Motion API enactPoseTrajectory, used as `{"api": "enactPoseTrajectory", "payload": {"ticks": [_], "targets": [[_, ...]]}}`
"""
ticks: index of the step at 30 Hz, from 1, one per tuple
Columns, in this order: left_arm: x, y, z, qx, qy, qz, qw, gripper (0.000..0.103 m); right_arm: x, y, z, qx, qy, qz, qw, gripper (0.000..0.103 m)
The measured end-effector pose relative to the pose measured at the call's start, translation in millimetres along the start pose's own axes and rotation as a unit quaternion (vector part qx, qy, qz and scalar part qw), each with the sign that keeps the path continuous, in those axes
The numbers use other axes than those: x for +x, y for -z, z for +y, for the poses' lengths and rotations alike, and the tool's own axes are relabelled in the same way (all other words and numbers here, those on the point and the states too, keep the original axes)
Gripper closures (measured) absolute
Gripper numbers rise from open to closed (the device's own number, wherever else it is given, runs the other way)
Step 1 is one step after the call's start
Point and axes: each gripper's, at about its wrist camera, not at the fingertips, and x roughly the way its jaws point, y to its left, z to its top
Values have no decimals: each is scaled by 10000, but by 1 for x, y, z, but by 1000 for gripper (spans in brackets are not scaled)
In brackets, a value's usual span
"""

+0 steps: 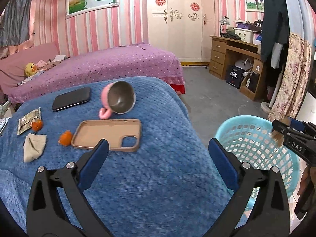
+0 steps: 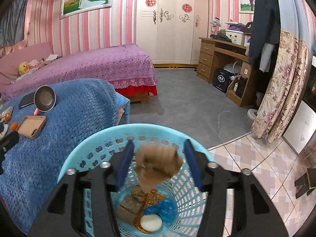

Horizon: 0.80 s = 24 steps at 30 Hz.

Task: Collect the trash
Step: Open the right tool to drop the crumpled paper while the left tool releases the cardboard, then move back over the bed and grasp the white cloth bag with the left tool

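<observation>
My right gripper (image 2: pixel 159 154) is open over the light blue mesh basket (image 2: pixel 94 138). A blurred brown scrap of paper (image 2: pixel 158 164) hangs between its fingers, touching neither. Several pieces of trash (image 2: pixel 146 207) lie at the basket's bottom. My left gripper (image 1: pixel 158 152) is open and empty above the blue blanket (image 1: pixel 148 177). On the blanket, left, lie a crumpled beige tissue (image 1: pixel 33 146), two orange peel pieces (image 1: pixel 66 137), (image 1: pixel 37 125) and a wrapper (image 1: pixel 27 120). The right gripper (image 1: pixel 284 132) and the basket (image 1: pixel 254 146) also show in the left wrist view.
On the blanket are a tan phone case (image 1: pixel 108 134), a tipped pink mug (image 1: pixel 118 98) and a black phone (image 1: pixel 72 98). A purple bed (image 1: pixel 98 69) stands behind. A wardrobe (image 1: pixel 177 19), a wooden desk (image 1: pixel 233 57) and floral curtains (image 1: pixel 292 75) stand around the grey floor (image 2: pixel 187 102).
</observation>
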Motion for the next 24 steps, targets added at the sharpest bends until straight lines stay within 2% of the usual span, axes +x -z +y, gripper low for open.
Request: {"api": "enactPoseTrajectory", "payload": {"ticks": [6,14,24], "targets": [[-2,1,25,-150,-84,-14,9999,6,-4,-3,15,-60,121,-41,9999,11],[-10,0,62,-280,-269,-99,9992,6,-11,-8,38,-35,103,-100,9999,8],[-10,4,125,-448,-691,-77,9966,6,-12,-12,88,-146,-231,-125,9995,7]]}}
